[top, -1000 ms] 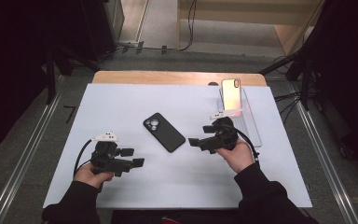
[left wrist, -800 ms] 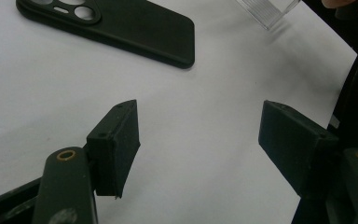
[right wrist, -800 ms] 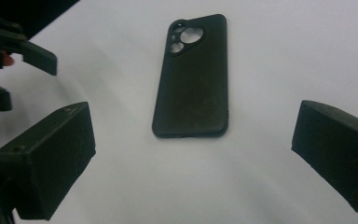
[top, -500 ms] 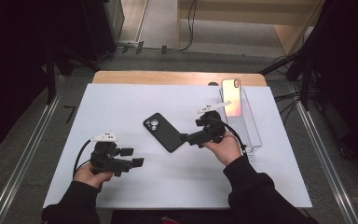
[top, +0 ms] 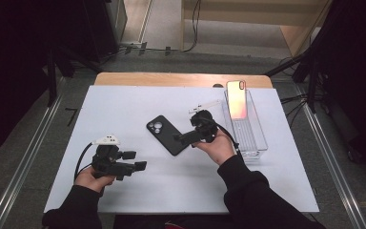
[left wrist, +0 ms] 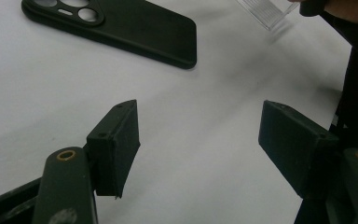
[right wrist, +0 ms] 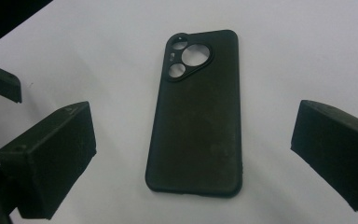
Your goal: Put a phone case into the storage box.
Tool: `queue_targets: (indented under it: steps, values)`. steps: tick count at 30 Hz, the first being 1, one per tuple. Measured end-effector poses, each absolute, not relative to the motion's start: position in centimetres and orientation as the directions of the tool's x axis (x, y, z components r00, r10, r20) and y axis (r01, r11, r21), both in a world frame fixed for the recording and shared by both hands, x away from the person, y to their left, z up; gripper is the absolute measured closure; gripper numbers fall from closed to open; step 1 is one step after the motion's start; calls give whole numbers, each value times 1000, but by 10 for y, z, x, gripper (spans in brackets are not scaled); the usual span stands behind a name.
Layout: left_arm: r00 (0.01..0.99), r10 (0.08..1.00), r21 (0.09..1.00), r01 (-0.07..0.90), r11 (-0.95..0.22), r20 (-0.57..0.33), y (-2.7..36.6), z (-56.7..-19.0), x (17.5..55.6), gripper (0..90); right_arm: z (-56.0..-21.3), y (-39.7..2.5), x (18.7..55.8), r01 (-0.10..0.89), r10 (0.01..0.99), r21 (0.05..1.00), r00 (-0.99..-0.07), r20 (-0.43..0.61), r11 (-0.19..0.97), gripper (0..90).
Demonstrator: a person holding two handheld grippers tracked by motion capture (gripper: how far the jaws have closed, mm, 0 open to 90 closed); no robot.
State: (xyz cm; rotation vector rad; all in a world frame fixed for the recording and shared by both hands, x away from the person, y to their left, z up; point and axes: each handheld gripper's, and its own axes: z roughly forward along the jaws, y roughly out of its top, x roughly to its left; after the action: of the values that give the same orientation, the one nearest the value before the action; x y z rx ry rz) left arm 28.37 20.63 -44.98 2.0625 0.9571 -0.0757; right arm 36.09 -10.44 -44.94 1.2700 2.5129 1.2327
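A black phone case (top: 164,132) lies camera-cutouts up in the middle of the white table. My right gripper (top: 178,138) hovers at its right edge, pointing left. In the right gripper view the case (right wrist: 198,116) lies lengthwise between the wide-apart jaws of this gripper (right wrist: 198,142), untouched. My left gripper (top: 136,161) is held near the front left of the table, open and empty. Its own view looks between the parted jaws of the left gripper (left wrist: 198,140) toward the case (left wrist: 121,28) farther off.
A clear plastic tray (top: 253,138) stands at the right of the table, with a phone (top: 237,99) with a glossy orange-pink back leaning at its far end. A corner of the tray (left wrist: 265,9) appears in the left gripper view. The white mat (top: 124,105) covers the table.
My right gripper has moved left, from beside the clear tray to the black phone case. The left gripper has stayed in place.
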Motion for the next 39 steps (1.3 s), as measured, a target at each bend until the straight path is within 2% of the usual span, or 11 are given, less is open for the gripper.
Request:
queue_targets:
  steps: [21,23,39]
  values:
    - [706,602,666,656,-356,-374,207,-451,284,293,-470,-67,393,640,681,677,-678,276,363,0]
    - [706,602,666,655,-356,-373,207,-451,284,293,-471,-65,394,643,704,676,-663,256,360,114]
    - [706,603,664,656,-360,-371,207,-451,284,293,-488,-60,399,630,670,662,-698,252,407,109]
